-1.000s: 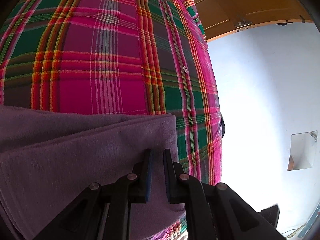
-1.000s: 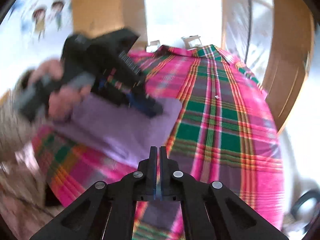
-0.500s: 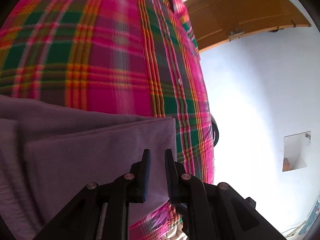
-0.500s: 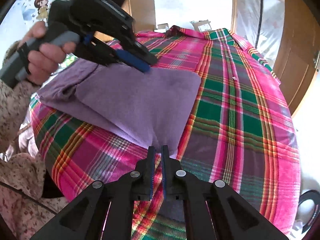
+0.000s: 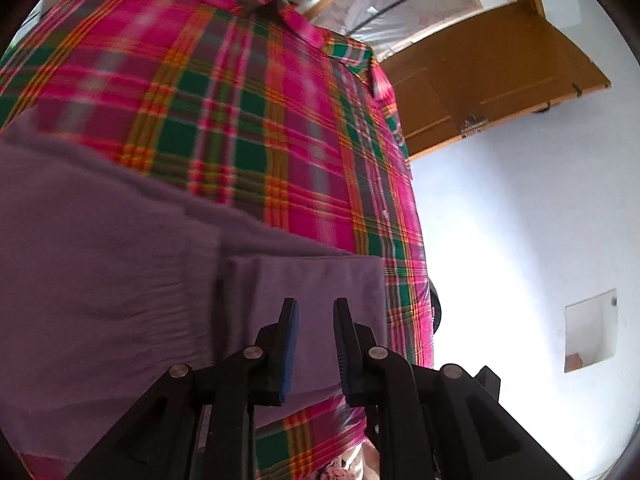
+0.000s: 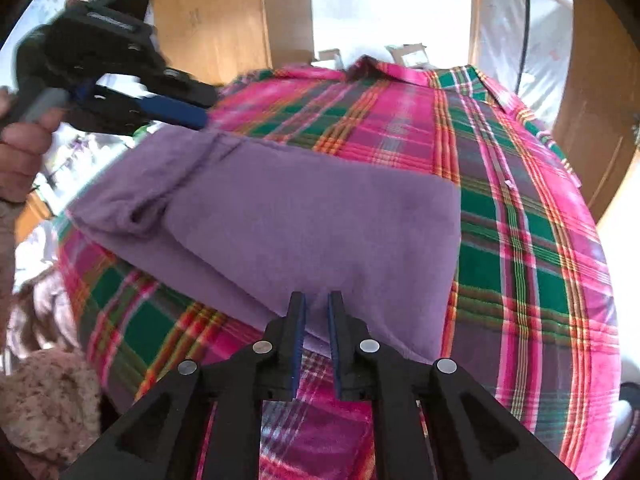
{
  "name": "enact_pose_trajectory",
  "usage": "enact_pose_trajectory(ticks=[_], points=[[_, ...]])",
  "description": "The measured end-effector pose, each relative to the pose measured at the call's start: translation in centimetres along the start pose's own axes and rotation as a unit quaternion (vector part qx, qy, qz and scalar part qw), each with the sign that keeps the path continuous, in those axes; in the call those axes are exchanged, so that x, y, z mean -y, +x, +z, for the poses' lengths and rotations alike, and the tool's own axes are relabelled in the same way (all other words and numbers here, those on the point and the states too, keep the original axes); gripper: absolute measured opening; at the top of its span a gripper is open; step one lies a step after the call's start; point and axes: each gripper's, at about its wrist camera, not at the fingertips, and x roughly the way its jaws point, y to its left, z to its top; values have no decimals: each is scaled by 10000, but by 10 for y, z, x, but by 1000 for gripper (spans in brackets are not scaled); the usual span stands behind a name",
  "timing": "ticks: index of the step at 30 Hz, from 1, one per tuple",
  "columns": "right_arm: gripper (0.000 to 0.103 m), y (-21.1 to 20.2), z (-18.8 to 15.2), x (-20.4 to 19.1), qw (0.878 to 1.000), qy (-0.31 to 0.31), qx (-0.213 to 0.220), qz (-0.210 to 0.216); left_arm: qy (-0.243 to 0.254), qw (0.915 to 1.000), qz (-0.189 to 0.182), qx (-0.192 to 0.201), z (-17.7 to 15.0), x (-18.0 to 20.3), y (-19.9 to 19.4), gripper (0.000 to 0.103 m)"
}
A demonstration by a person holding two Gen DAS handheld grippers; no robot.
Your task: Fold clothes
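Observation:
A folded purple garment (image 5: 120, 260) (image 6: 300, 220) lies flat on a pink-and-green plaid cloth (image 5: 240, 100) (image 6: 520, 240). My left gripper (image 5: 314, 308) is open and hovers over a folded corner of the garment; nothing is pinched between its blue pads. From the right wrist view, the left gripper (image 6: 200, 114) is held by a hand (image 6: 20, 152) at the garment's far left corner. My right gripper (image 6: 316, 300) is open by a narrow gap, right at the garment's near edge, and I cannot tell if it touches the cloth.
The plaid cloth covers a rounded table and drops off at the right edge (image 5: 416, 240). A wooden door (image 5: 480, 80) and white wall stand beyond. Wooden panels (image 6: 212, 20) are at the back. A floral-clothed person (image 6: 44, 400) is at the near left.
The right gripper went from shut to a narrow opening and came in to the garment's near edge. The left gripper widened a little and shifted toward the garment's far left corner.

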Motion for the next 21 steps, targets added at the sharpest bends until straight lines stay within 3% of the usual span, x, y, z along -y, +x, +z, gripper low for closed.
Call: enact_pose_trajectory(ticks=[2,5,11,16,21], points=[[13,-3,4,-4,10000,-1,77,29,-57,10000,24,75,-5,-10,-9,18],[22,-4,13,-11,9997,2,223,94,-219,9996,-5,180,-7,-29,-21,18],[24,6,32,-44,9984,52,414,393,-442,9981,-43,418,-6,-58,-41,19],[24,28,44,-68,9977,-103,248,615,-587,9970,-17,511,-8,-75,-49,19],[24,45,44,-79,9987,-188,-38,463,-714,9949,-47,704,-11,-94,-72,19]])
